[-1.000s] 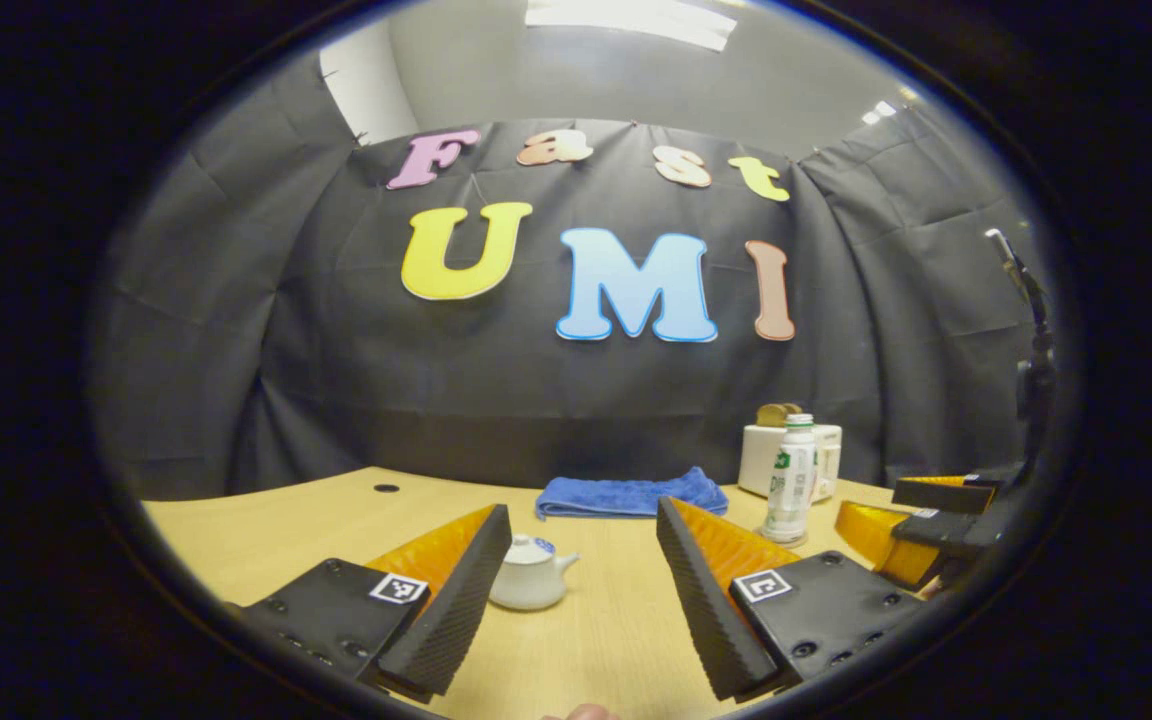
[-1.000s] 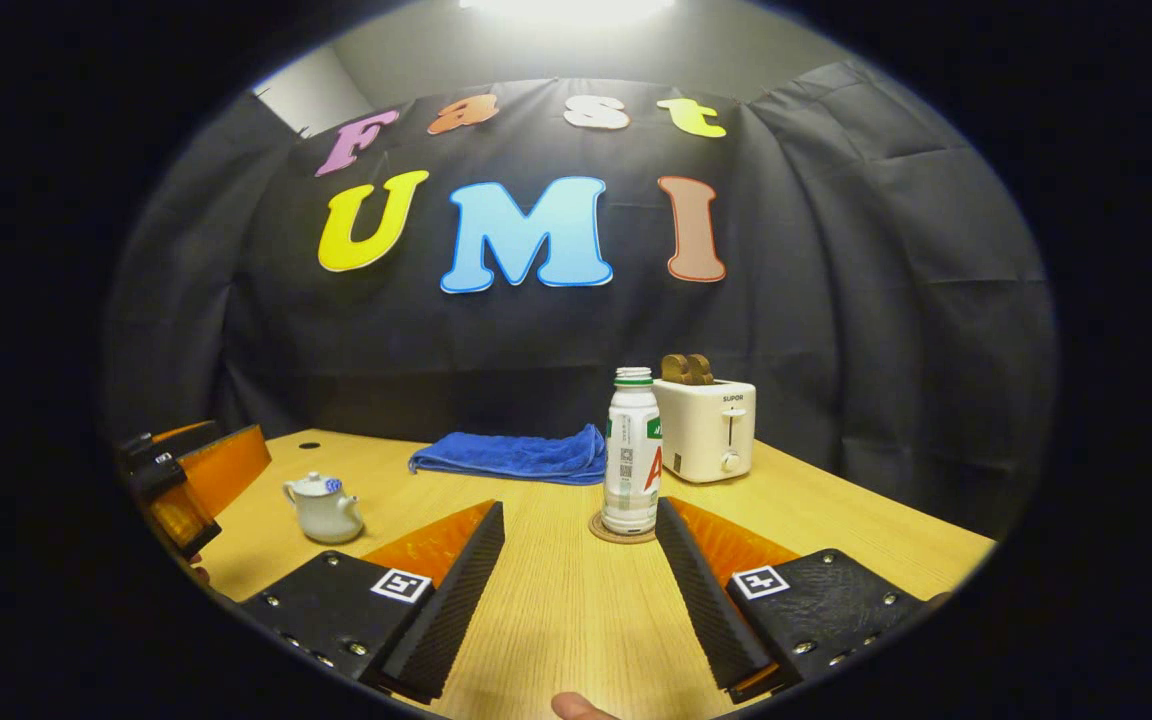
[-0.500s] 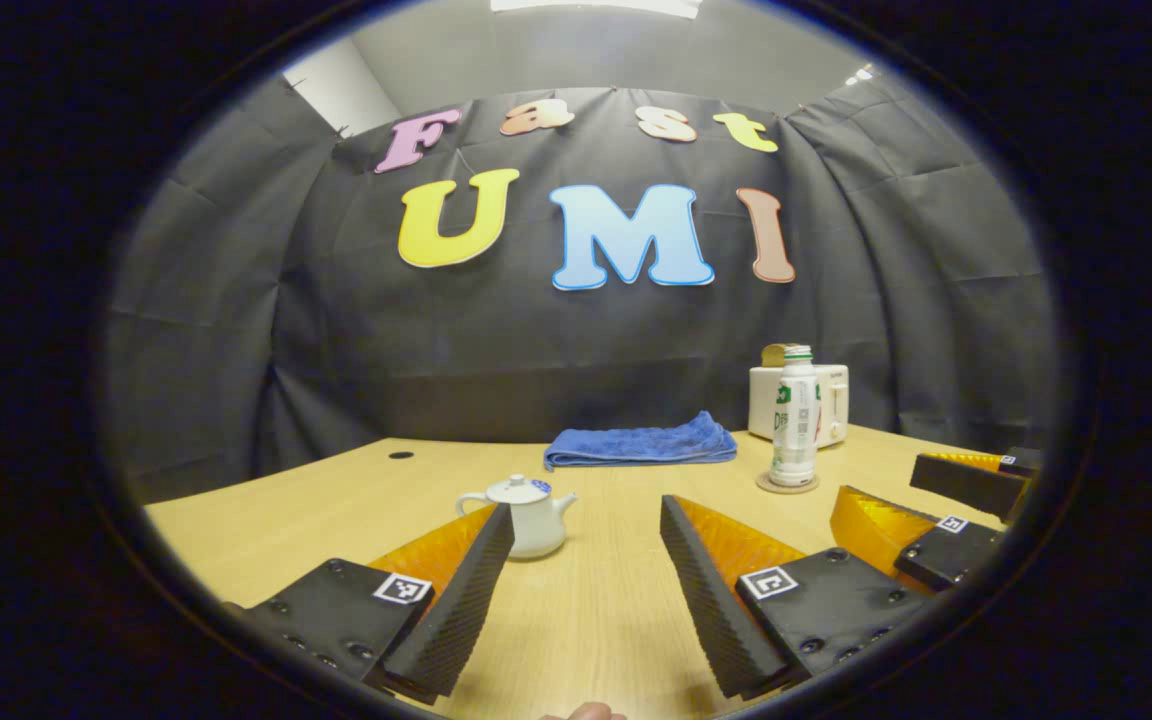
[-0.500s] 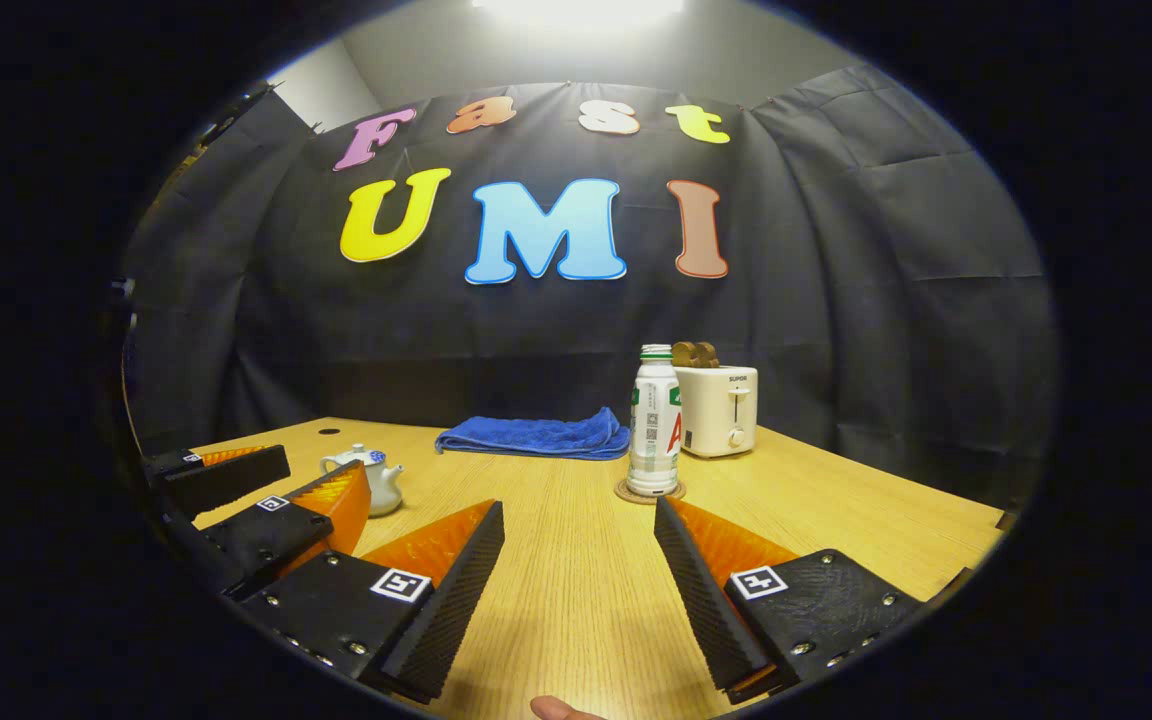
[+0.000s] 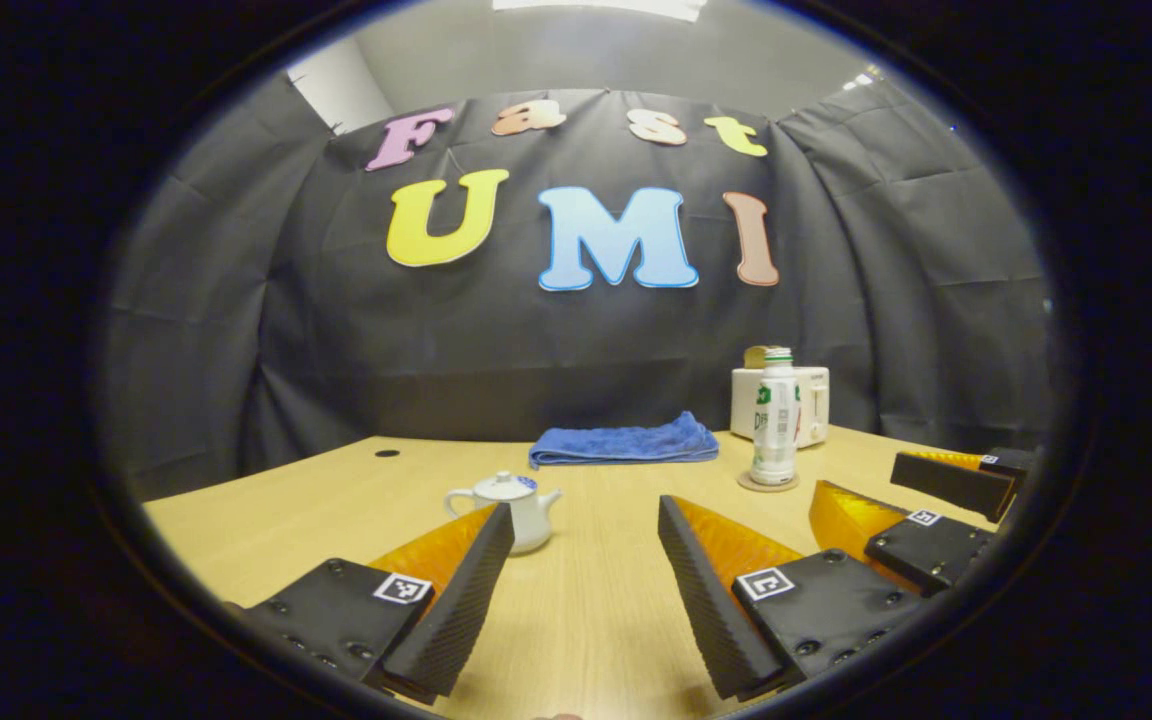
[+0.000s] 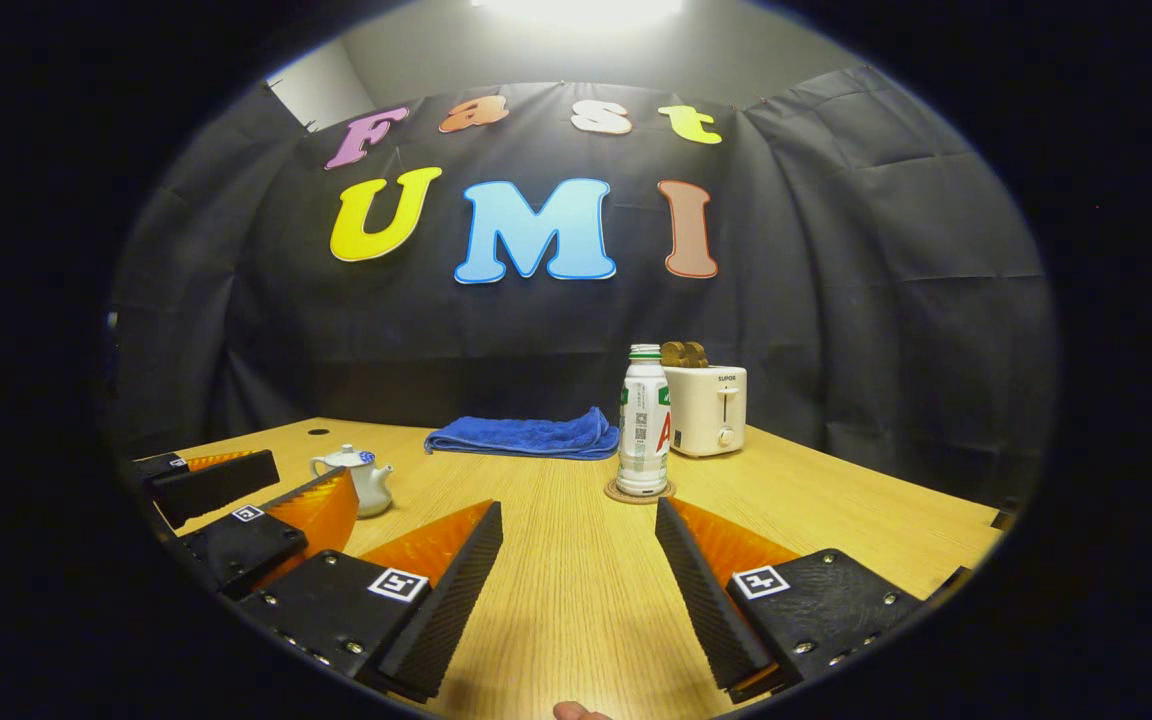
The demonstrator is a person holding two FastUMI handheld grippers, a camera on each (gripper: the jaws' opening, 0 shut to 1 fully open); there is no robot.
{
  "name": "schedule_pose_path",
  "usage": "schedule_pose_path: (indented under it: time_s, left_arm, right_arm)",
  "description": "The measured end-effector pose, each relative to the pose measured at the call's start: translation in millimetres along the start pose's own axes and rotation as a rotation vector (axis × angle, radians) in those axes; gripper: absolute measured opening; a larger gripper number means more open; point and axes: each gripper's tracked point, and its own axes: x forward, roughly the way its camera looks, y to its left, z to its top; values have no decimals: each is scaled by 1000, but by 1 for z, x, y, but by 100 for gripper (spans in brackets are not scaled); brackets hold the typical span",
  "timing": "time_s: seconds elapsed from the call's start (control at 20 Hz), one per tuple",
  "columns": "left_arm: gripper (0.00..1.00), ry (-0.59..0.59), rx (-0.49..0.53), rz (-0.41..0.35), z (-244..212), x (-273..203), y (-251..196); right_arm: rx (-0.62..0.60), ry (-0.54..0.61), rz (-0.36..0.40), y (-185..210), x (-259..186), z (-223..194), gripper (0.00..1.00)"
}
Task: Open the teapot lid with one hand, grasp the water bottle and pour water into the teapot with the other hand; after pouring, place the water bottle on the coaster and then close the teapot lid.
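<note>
I hold my left gripper point(image 5: 584, 560) and right gripper point(image 6: 578, 555) spread wide and empty, level with the table, the lidded teapot point(image 5: 508, 508) just ahead of the left, the water bottle point(image 6: 643, 435) upright on its coaster point(image 6: 639, 492) ahead of the right.

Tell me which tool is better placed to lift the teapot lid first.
Left. The small white ceramic teapot sits just ahead of the left tool, lid on. The right tool faces the white plastic water bottle instead.
</note>
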Motion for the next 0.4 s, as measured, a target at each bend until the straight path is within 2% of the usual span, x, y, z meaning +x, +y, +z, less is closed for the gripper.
schedule_pose_path:
  time_s: [0.4]
  left_arm:
    - [100, -5, -1, -1, 0, 1, 0]
  right_arm:
    - [0, 0, -28, -4, 2, 0, 95]
